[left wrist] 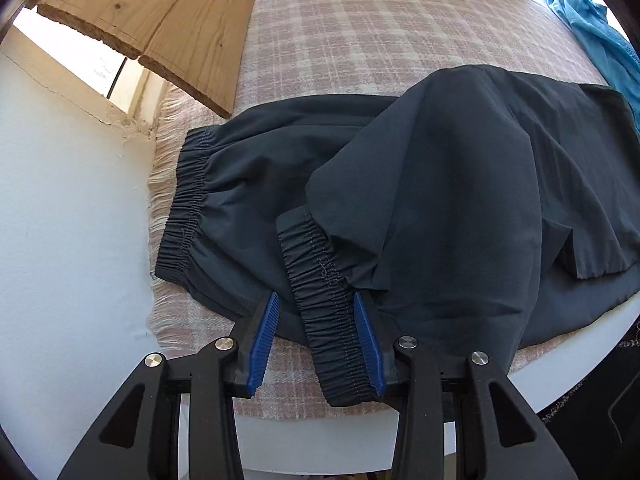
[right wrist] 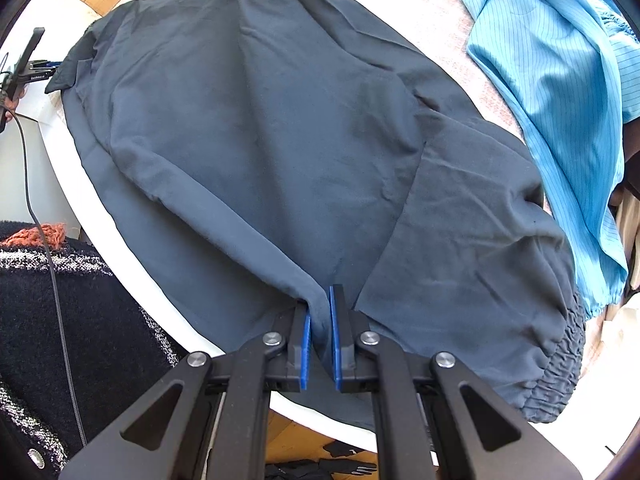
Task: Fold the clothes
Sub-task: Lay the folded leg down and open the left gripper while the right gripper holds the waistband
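Observation:
Dark navy trousers (left wrist: 460, 184) lie on a pink checked cloth (left wrist: 360, 24) over a round white table. One leg is folded over the other. My left gripper (left wrist: 316, 304) is open, its blue pads on either side of the upper leg's elastic cuff (left wrist: 328, 304). The lower leg's cuff (left wrist: 188, 204) lies flat to the left. In the right wrist view the trousers (right wrist: 280, 140) spread across the table. My right gripper (right wrist: 320, 308) is shut on a fold of the navy fabric at the table's near edge. The left gripper (right wrist: 32, 68) shows far left there.
A light blue striped garment (right wrist: 560, 100) lies right of the trousers, also in the left wrist view (left wrist: 600, 32). Wooden boards (left wrist: 160, 20) lean at the back left. The white table edge (left wrist: 280, 432) is close. A person's dark knit sweater (right wrist: 80, 320) and a cable (right wrist: 52, 260) are at left.

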Available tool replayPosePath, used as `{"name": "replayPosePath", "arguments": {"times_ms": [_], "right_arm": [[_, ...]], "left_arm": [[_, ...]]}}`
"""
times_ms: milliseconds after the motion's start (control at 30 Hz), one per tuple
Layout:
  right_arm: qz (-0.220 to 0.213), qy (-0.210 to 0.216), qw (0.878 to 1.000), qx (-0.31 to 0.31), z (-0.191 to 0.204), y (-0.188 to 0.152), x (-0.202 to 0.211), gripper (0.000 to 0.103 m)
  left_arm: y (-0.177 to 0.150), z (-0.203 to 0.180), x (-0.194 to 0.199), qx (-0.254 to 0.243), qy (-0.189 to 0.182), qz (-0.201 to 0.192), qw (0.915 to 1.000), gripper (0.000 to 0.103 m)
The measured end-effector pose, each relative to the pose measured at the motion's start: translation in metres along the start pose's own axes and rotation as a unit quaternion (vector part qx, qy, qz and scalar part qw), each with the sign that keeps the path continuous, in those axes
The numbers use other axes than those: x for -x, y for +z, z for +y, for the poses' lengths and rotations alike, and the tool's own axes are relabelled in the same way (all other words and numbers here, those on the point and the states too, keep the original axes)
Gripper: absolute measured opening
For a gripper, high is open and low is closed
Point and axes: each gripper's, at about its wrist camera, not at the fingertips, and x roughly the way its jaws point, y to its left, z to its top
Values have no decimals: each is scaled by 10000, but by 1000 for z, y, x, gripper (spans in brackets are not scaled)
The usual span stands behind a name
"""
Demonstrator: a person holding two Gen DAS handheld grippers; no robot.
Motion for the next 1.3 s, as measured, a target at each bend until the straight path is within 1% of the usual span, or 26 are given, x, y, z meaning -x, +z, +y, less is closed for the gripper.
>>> {"name": "replayPosePath", "arguments": {"times_ms": [133, 167, 200, 233, 300, 333, 400, 433, 500, 567, 633, 667, 733, 800, 833, 867, 967, 1000, 1033, 1067, 1100, 1133, 1200, 1233, 1300], "right_arm": [[-29, 55, 9999, -101, -4, -5, -1, 8], [-33, 67, 9999, -126, -5, -7, -2, 8], [-32, 75, 9999, -136, -12, -7, -2, 8], [-32, 84, 9999, -147, -17, -7, -2, 8], [-30, 114, 9998, -168, -19, -9, -2, 8], [-32, 128, 9997, -182, -22, -9, -1, 8], [-31, 157, 9997, -183, -52, -3, 12, 8], [-38, 149, 9997, -191, -53, -3, 12, 8], [-58, 147, 9996, -226, -53, -16, -12, 8], [-80, 119, 9996, -235, -53, -16, -10, 9], [-68, 124, 9995, -267, -50, -17, -8, 9], [-54, 117, 9996, -271, -50, -17, -8, 9], [-22, 116, 9995, -282, -50, -17, -9, 9], [-34, 123, 9995, -303, -50, -17, -8, 9], [-59, 125, 9994, -317, -51, -18, -5, 9], [-84, 128, 9993, -330, -51, -19, -3, 9], [-162, 140, 9991, -376, -53, -21, 4, 13], [-201, 189, 9986, -441, -55, -23, 7, 17], [-243, 204, 9981, -533, -57, -26, 10, 19], [-313, 199, 9973, -632, -59, -28, 14, 19], [-401, 211, 9962, -737, -62, -32, 16, 20], [-488, 229, 9950, -844, -64, -37, 18, 21], [-637, 345, 9915, -1084, -70, -47, 21, 23], [-684, 368, 9901, -1171, -72, -52, 21, 24], [-694, 348, 9888, -1276, -76, -60, 21, 24]], "left_arm": [[-4, -9, 5, -50, -58, -152, 9999, 25], [-5, -10, 10, -57, -3, -225, 9997, 12], [-5, -10, 15, -64, 60, -300, 9995, 4], [-6, -8, 23, -22, 143, -384, 9992, 1], [-6, 1, 42, 146, 105, -593, 9981, 1], [-5, 5, 49, 180, 153, -662, 9975, 1], [-1, 13, 52, 208, 156, -601, 9979, 1], [2, 15, 50, 156, 277, -576, 9978, 1], [7, 16, 44, 28, 575, -509, 9970, 1], [13, 19, 42, -43, 931, -551, 9941, 0], [21, 24, 47, -85, 1315, -681, 9889, 0], [25, 26, 51, -106, 1619, -766, 9838, 0], [34, 36, 59, -86, 1815, -988, 9784, 0], [46, 56, 42, 98, 1782, -736, 9812, 0], [47, 58, 27, -44, 1958, -506, 9793, 2], [44, 55, 18, -180, 2010, -344, 9788, 2], [29, 29, 30, -235, 1210, -500, 9911, 5], [25, 21, 35, -249, 930, -559, 9938, 7], [19, 8, 41, -312, 665, -622, 9954, 15], [13, -7, 47, -372, 419, -673, 9962, 31], [7, -23, 51, -484, 191, -705, 9962, 36], [1, -39, 54, -602, -34, -733, 9955, 36], [0, -89, 50, -1029, -359, -698, 9916, 36], [-3, -108, 48, -1340, -373, -706, 9878, 37], [-9, -145, 41, -2075, -45, -687, 9758, 37]]}}
